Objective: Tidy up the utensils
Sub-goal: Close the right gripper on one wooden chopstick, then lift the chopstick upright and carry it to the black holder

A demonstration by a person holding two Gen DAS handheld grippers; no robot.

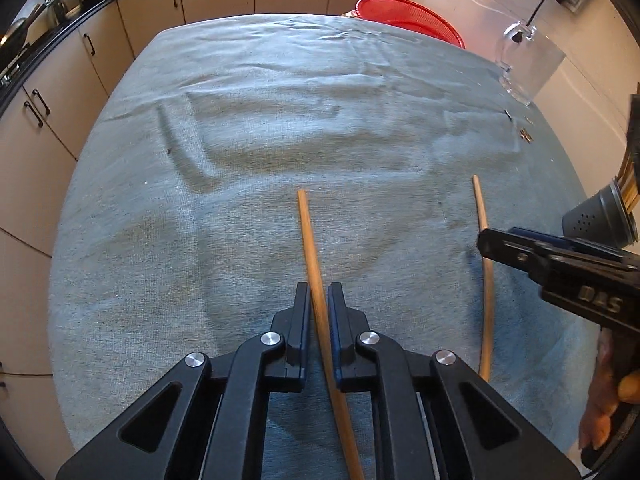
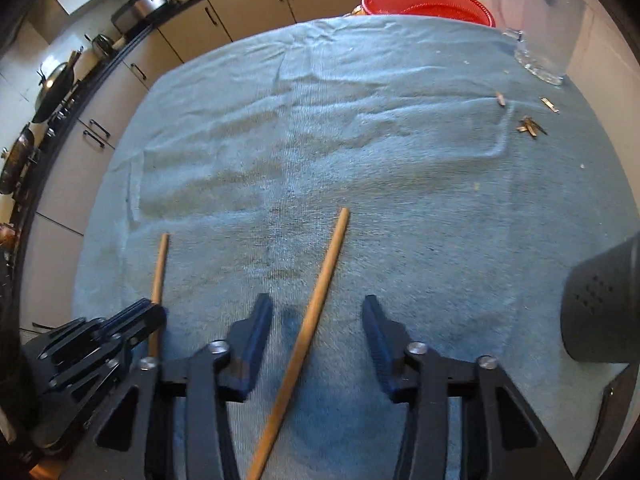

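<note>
- Left wrist view: left claw [image 1: 319, 312] clenched on one long round wooden stick [image 1: 316, 280], pads pressed on either side near mid-length, likely so the stick lifts level rather than tipping.
- Same view: stick lying along the rumpled blue-grey towel [image 1: 280, 120] spread over the counter, probably there to stop utensils rolling.
- Same view: second wooden stick [image 1: 486, 300] lying well apart to the right, right claw [image 1: 486, 242] crossing above it; dark perforated utensil holder [image 1: 596, 216] at the right edge with slim handles already standing in it, the likely destination.
- Right wrist view: right claw [image 2: 316, 332] released, jaws straddling the second wooden stick [image 2: 316, 304] without touching it, lined up for a grasp near the middle.
- Same view: left claw [image 2: 150, 310] at lower left on the first stick [image 2: 160, 268]; holder [image 2: 604, 304] just right; red plastic basket [image 2: 428, 4] and clear glass jug [image 2: 540, 20] at the far edge, out of the way.
</note>
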